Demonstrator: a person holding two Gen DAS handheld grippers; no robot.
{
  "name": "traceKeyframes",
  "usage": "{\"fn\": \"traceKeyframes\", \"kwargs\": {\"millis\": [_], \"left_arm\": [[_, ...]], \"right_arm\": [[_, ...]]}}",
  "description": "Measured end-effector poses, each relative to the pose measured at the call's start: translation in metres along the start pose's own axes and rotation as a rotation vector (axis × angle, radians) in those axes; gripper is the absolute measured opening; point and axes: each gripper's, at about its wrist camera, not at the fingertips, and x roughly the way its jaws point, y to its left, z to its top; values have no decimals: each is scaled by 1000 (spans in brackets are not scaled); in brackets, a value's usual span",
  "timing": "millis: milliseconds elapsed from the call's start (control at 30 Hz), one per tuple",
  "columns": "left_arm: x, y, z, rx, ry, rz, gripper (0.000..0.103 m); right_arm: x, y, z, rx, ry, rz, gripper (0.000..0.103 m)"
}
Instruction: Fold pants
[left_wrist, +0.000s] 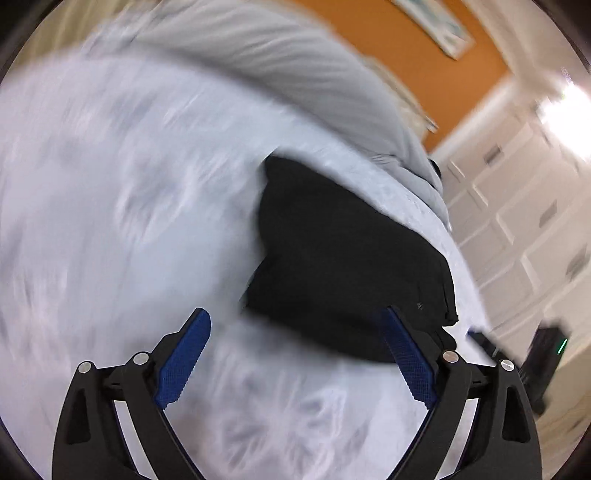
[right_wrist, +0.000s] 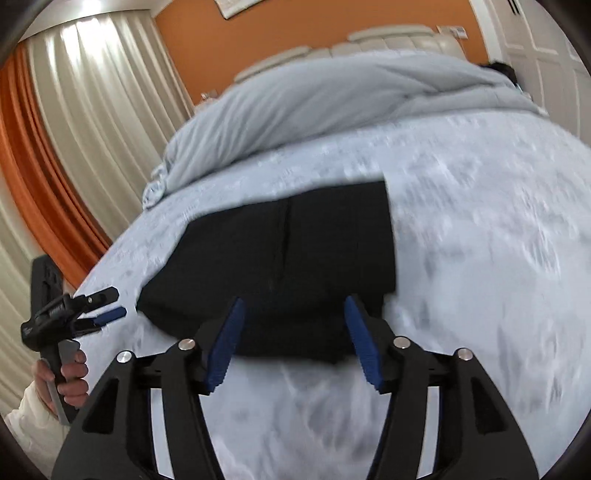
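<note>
The black pants (left_wrist: 343, 258) lie folded into a compact block on the pale patterned bedspread (left_wrist: 110, 184). They also show in the right wrist view (right_wrist: 295, 258). My left gripper (left_wrist: 295, 317) is open and empty, above the bedspread at the pants' near left edge. It also shows in the right wrist view (right_wrist: 110, 304), at the left of the pants, held by a hand. My right gripper (right_wrist: 293, 306) is open and empty, its blue fingertips just over the pants' near edge. Both views are blurred by motion.
A grey duvet (right_wrist: 314, 107) is bunched at the far end of the bed, before a cream headboard (right_wrist: 388, 40) and an orange wall (right_wrist: 295, 22). Curtains (right_wrist: 92, 110) hang at the left. White cupboards (left_wrist: 517, 203) stand to the right of the bed.
</note>
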Motion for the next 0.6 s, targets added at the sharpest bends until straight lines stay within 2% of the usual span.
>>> {"fn": "traceKeyframes", "kwargs": {"millis": [67, 133, 200, 300, 333, 367, 400, 433, 467, 533, 600], "left_arm": [[8, 5, -4, -18, 10, 28, 89], [10, -15, -2, 71, -38, 71, 89], [18, -40, 1, 153, -55, 81, 90], [33, -61, 4, 233, -93, 112, 90], [40, -58, 2, 245, -80, 114, 87], [48, -54, 1, 244, -62, 122, 68], [50, -47, -4, 229, -50, 120, 64], [42, -45, -7, 224, -80, 96, 50], [34, -44, -8, 223, -97, 58, 22], [17, -44, -10, 219, -125, -35, 21], [9, -40, -17, 205, -113, -43, 21]], "right_arm": [[8, -10, -17, 41, 42, 4, 56], [15, -10, -29, 56, 62, -4, 56], [18, -4, -33, 45, 73, -20, 57], [12, -2, -26, 43, 34, -2, 57], [14, -3, -24, 43, 34, -10, 57], [17, -6, -24, 49, 36, -20, 57], [19, -10, -26, 64, 41, -25, 57], [24, -15, -27, 93, 59, -16, 57], [25, -19, -28, 113, 61, -4, 56], [20, -23, -26, 132, 43, 18, 56], [18, -24, -27, 140, 36, 11, 56]]}}
